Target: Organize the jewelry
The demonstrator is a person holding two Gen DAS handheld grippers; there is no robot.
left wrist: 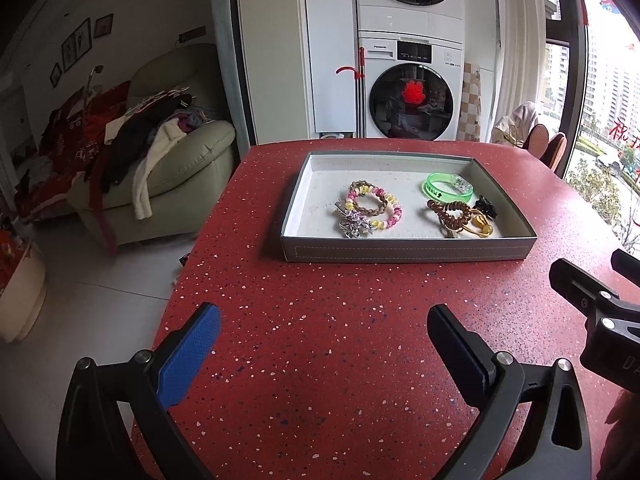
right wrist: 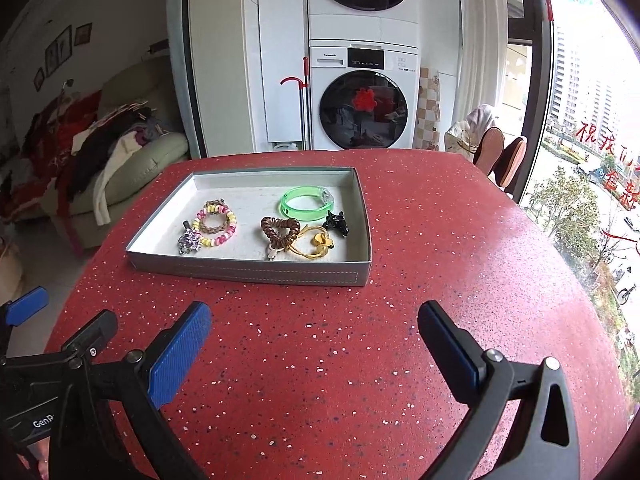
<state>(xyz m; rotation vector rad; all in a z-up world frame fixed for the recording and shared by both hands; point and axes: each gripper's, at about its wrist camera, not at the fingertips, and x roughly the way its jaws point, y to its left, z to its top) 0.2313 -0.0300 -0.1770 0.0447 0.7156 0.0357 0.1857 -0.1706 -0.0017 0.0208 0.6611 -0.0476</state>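
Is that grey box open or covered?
Open: the shallow grey cardboard box has no lid, and the translucent green bangle lies visible inside.

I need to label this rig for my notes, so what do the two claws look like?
Both match: black plastic frames with silver bolts and triangular cutouts. The left claw and right claw each carry two fingers faced with textured blue pads. White lettering, cut off, shows on the black body of each.

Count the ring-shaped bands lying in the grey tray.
5: green bracelet far right; pink-yellow beaded and braided overlapping left; brown coil centre; yellow tie near right.
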